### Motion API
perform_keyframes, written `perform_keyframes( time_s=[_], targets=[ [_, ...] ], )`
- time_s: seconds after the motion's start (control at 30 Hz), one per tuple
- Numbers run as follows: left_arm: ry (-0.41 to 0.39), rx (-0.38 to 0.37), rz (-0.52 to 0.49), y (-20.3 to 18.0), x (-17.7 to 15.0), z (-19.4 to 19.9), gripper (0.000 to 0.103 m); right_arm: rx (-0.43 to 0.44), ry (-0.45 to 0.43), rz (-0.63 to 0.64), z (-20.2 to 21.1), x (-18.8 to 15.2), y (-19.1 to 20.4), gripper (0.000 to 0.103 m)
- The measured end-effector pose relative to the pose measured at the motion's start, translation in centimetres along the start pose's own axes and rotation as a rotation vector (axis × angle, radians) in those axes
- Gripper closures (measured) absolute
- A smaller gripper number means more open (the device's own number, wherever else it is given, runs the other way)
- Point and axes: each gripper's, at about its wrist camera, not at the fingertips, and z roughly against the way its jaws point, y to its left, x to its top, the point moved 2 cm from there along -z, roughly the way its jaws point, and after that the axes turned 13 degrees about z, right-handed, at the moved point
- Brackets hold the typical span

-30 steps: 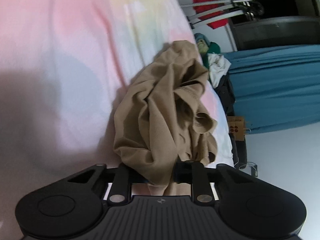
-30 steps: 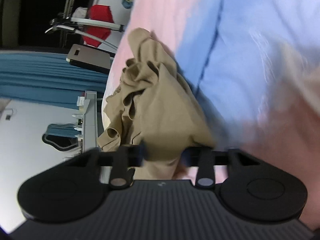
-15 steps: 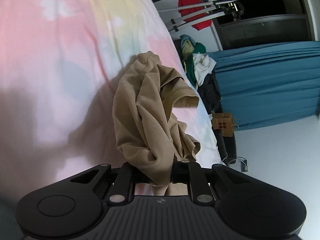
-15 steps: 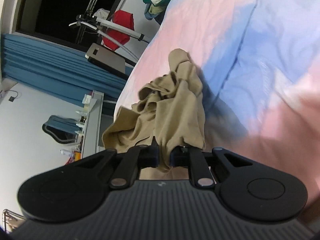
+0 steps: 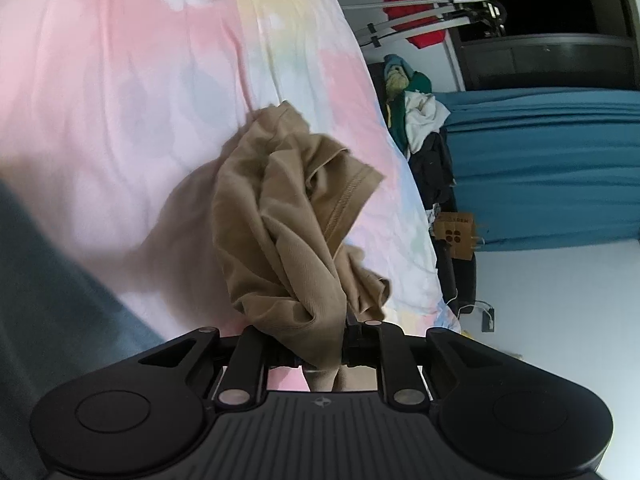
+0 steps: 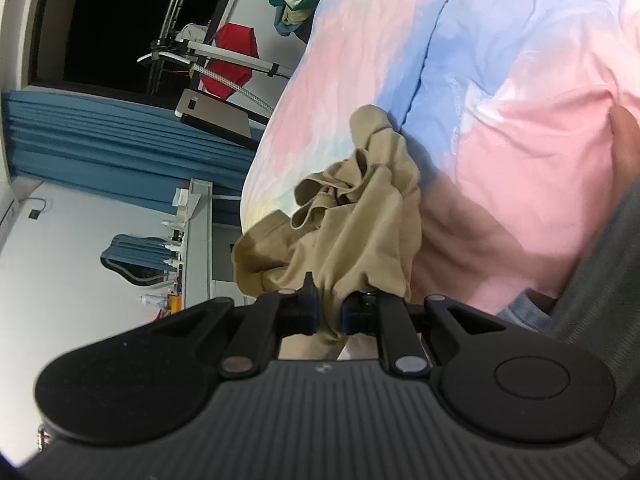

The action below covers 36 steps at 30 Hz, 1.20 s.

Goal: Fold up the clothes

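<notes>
The tan garment [image 5: 288,240] is clamped in both the left gripper [image 5: 316,354] and the right gripper [image 6: 330,316], jaws nearly closed. It is held bunched ahead of each claw over the pastel bedspread [image 5: 120,80], probably so it can be spread out.

Each fisheye camera sits just behind its own jaws and looks forward along them, rolled sideways so the room lies on its side. The left wrist view looks close over the tan garment [image 5: 288,216] onto the pastel bedspread [image 5: 120,80], with the blue curtain [image 5: 540,160] at its right. The right wrist view is equally close, with that curtain [image 6: 100,140] at its left; both share the garment [image 6: 360,220], bedspread [image 6: 520,80] and red cloth on the drying rack [image 6: 232,56].
</notes>
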Motion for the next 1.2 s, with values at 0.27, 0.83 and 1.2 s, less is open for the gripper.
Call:
perform_keyframes(
  time_s=[0.27, 0.83, 1.2],
  targets=[
    [-0.018, 0.019, 0.073, -4.6, 4.9, -4.8, 0.081, -0.007, -0.014, -0.143, -5.1, 4.8, 1.0, 0.088],
    [-0.014, 0.071, -0.068, -5.2, 14.1, -19.1, 0.074, -0.079, 0.050, -0.258, -19.1, 11.5, -4.5, 0.088],
    [-0.091, -0.004, -0.431, -8.0, 10.2, -16.3, 0.032, 0.131, 0.039, 0.143, -17.8, 10.9, 0.0, 0.025]
  ],
)
